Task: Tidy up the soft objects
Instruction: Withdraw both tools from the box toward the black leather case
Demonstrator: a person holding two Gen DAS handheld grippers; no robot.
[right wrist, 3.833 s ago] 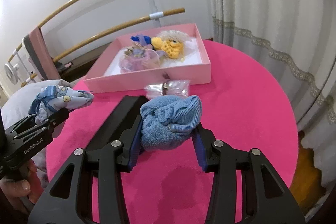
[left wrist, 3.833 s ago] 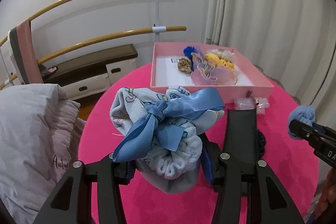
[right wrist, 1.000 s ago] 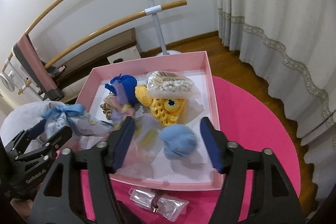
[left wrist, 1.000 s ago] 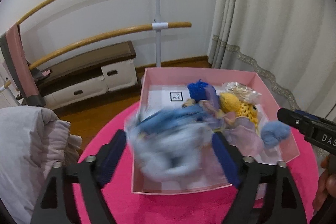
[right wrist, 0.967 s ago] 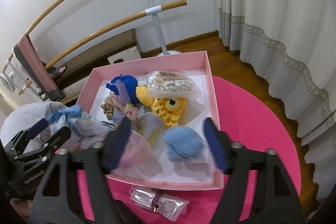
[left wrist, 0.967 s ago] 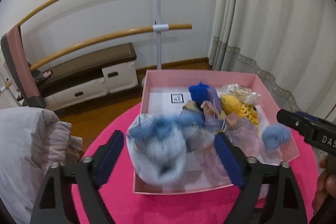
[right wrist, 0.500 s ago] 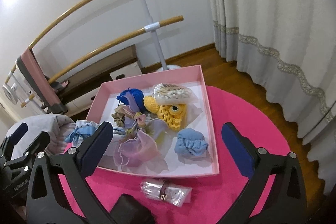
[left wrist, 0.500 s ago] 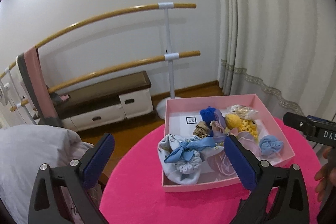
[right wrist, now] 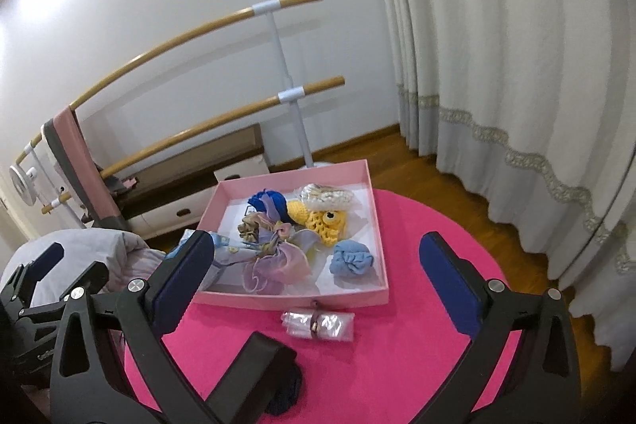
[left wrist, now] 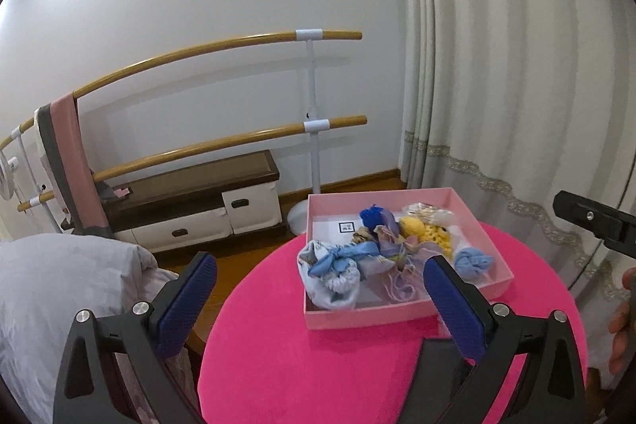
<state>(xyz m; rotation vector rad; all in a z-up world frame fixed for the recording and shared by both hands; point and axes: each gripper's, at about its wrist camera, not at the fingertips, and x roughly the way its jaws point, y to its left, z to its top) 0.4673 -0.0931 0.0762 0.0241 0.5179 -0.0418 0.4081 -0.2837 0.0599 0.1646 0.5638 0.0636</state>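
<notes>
Both my grippers, left [left wrist: 320, 279] and right [right wrist: 316, 259], hang wide open and empty, jaws just opened, nothing between them. The pouch [left wrist: 332, 275] and blue cloth [right wrist: 353, 260] sit in the pink box [right wrist: 296, 301]. Drop-off looks done; next I'd reach for the clear packet [right wrist: 318, 322] on the pink table [right wrist: 397, 364]. Barre [left wrist: 222, 46] and curtain [left wrist: 497, 86] behind
</notes>
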